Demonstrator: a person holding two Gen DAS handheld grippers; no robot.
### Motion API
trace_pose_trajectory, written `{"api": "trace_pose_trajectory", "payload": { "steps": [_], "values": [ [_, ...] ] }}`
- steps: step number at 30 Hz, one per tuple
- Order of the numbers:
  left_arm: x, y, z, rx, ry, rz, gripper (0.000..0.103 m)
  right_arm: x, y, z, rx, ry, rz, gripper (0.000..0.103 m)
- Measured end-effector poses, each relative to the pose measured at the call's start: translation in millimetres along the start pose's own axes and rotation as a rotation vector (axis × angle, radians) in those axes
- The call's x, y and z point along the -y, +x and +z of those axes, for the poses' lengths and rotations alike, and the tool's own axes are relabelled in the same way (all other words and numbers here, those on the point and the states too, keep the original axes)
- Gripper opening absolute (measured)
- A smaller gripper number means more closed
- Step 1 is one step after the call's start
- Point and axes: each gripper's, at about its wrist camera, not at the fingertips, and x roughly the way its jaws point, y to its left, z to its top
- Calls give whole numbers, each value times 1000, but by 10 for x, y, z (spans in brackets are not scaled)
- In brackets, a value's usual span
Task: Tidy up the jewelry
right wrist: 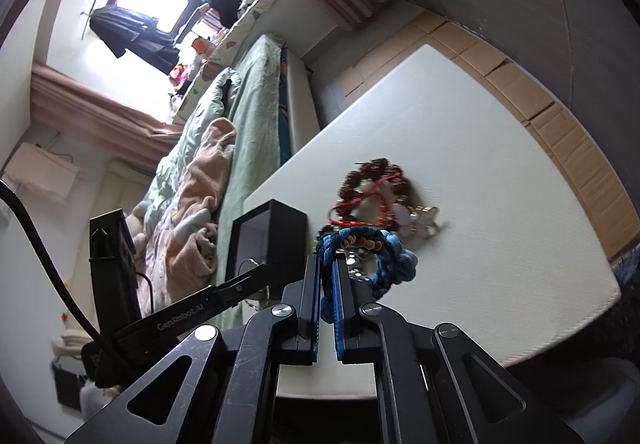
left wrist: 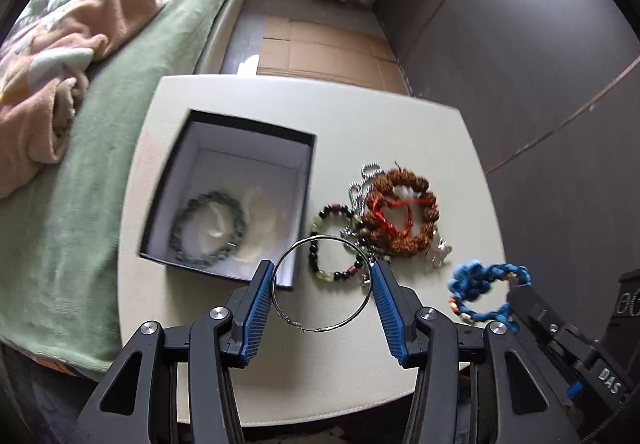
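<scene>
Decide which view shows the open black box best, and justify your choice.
The left wrist view: it looks down into the black box, showing its white lining and a dark bead bracelet inside. The right wrist view shows only its dark outer side edge-on, contents hidden.

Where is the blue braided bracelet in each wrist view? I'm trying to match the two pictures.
Left wrist: blue braided bracelet at lower right, pinched by the right gripper.
Right wrist: bracelet at centre, clamped between the fingers.
Shared landmark: brown seed bracelet, lying on the table beyond it.
</scene>
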Motion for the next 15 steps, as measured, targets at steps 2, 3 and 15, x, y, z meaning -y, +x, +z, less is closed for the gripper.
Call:
{"api": "trace_pose_trajectory", "payload": {
  "steps": [2, 3, 15],
  "values": [
    [-104, -92, 48, 14, -11, -11, 51, -121, 42, 7, -4, -15, 7, 7],
    [-151, -141, 62, 22, -18, -16, 51, -191, 69, 18, -7, -23, 13, 7],
    [-847, -574, 298, 91, -134, -35, 51, -1047, 549, 79, -73, -138, 53, 6]
  ]
}}
